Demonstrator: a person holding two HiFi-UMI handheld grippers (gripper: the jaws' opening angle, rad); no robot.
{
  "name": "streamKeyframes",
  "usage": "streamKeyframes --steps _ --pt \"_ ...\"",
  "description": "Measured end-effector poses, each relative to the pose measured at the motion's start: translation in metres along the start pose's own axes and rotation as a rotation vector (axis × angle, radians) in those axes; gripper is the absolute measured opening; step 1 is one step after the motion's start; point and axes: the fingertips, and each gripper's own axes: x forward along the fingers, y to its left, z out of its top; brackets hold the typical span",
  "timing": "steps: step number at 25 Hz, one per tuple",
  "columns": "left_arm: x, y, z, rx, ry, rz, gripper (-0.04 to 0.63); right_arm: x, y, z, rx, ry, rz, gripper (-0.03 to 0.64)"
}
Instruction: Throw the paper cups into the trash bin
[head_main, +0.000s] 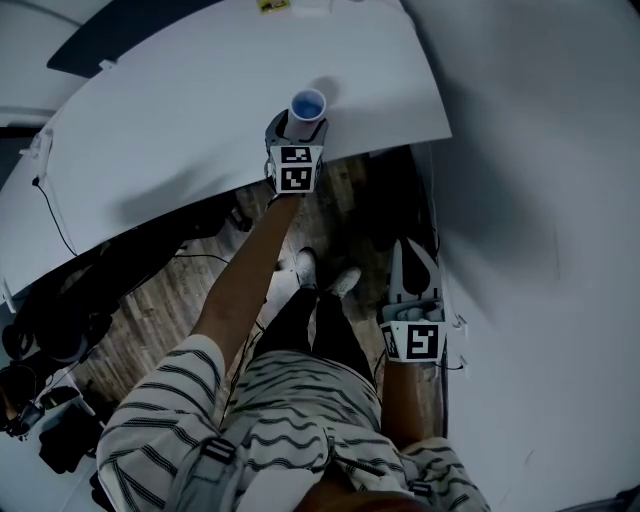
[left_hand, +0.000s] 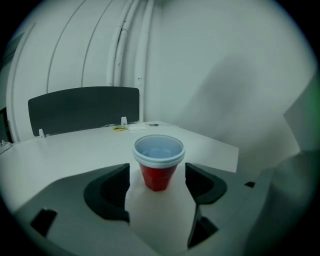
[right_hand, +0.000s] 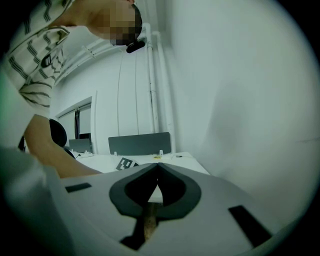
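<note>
A red paper cup (head_main: 308, 104) with a pale rim stands upright on the white table (head_main: 180, 140), close to its near edge. In the left gripper view the cup (left_hand: 158, 162) sits between the jaws of my left gripper (left_hand: 157, 174). The jaws stand wide on either side, with a gap to the cup on each side. The head view shows that left gripper (head_main: 297, 128) reaching over the table edge to the cup. My right gripper (head_main: 408, 250) hangs low beside the person's leg, off the table. Its jaws (right_hand: 158, 166) meet, with nothing between them. No trash bin is in view.
A dark divider panel (left_hand: 82, 107) stands at the table's far side, with a small yellow item (left_hand: 120, 128) before it. A pale wall (head_main: 540, 200) runs along the right. Wooden floor (head_main: 180, 290) and dark chairs and cables (head_main: 50, 330) lie under the table at the left.
</note>
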Motion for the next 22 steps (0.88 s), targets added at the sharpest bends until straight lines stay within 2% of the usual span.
streamKeyframes --steps 8,17,19,22 --pt "0.02 0.001 -0.006 0.01 0.025 0.003 0.34 -0.005 -0.003 -0.005 0.012 0.011 -0.013 0.011" --pt "0.029 0.008 -0.003 0.014 0.017 0.019 0.336 -0.007 -0.009 -0.01 0.014 0.028 -0.037 0.011" --pt "0.027 0.009 -0.005 0.008 0.011 0.025 0.301 -0.009 -0.008 -0.012 0.015 0.029 -0.042 0.011" --pt "0.017 0.009 0.0 0.004 -0.012 0.023 0.291 -0.016 -0.006 -0.014 0.015 0.03 -0.046 0.011"
